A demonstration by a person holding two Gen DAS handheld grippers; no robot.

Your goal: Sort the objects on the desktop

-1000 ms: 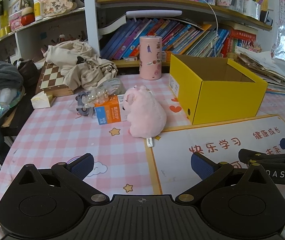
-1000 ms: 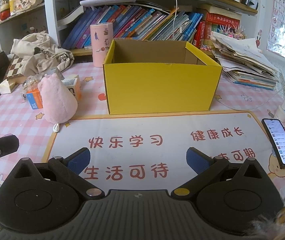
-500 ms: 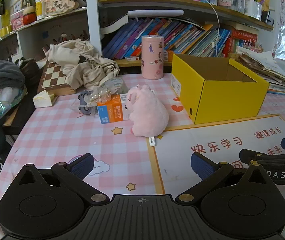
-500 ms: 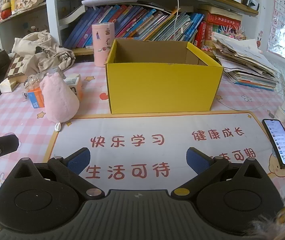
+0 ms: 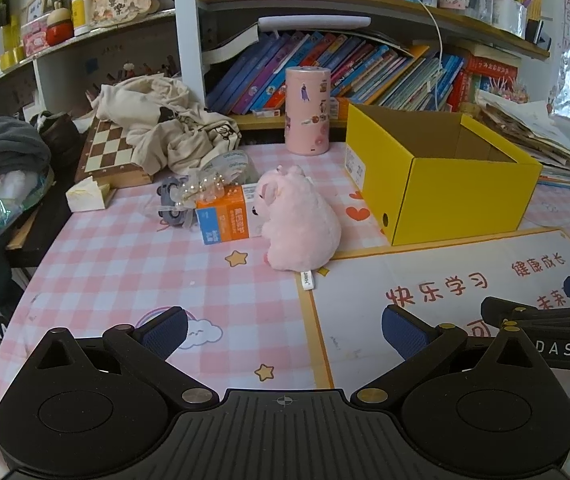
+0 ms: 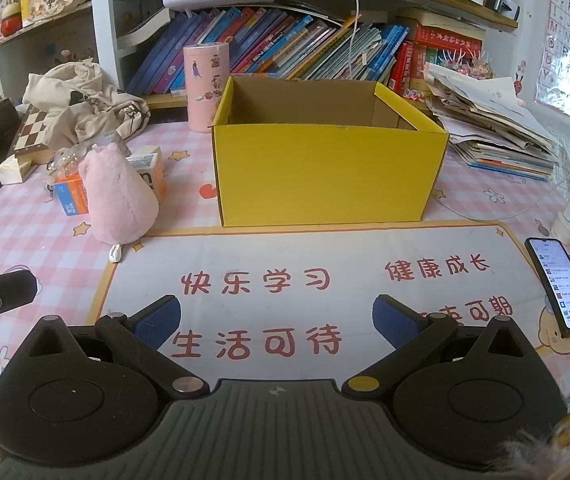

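Observation:
A pink plush pig (image 5: pixel 299 224) sits on the checked tablecloth, left of an open, empty yellow box (image 5: pixel 441 178). Behind the pig lies an orange and blue carton (image 5: pixel 225 218), with a bead string (image 5: pixel 201 188) and a grey toy (image 5: pixel 171 204) beside it. My left gripper (image 5: pixel 285 330) is open and empty, hovering short of the pig. My right gripper (image 6: pixel 277 322) is open and empty over the white mat (image 6: pixel 305 280), facing the box (image 6: pixel 325 172). The pig (image 6: pixel 119 200) is to its left.
A pink cylinder (image 5: pixel 307 110) stands behind the box. A chessboard (image 5: pixel 109 152) and crumpled cloth (image 5: pixel 165 128) lie at the back left. A phone (image 6: pixel 563 286) lies at the right edge. Stacked papers (image 6: pixel 493 132) and bookshelves line the back.
Both views have shifted slightly, the left gripper drawing back a little from the pig. Both grippers stay open and empty. No object has moved.

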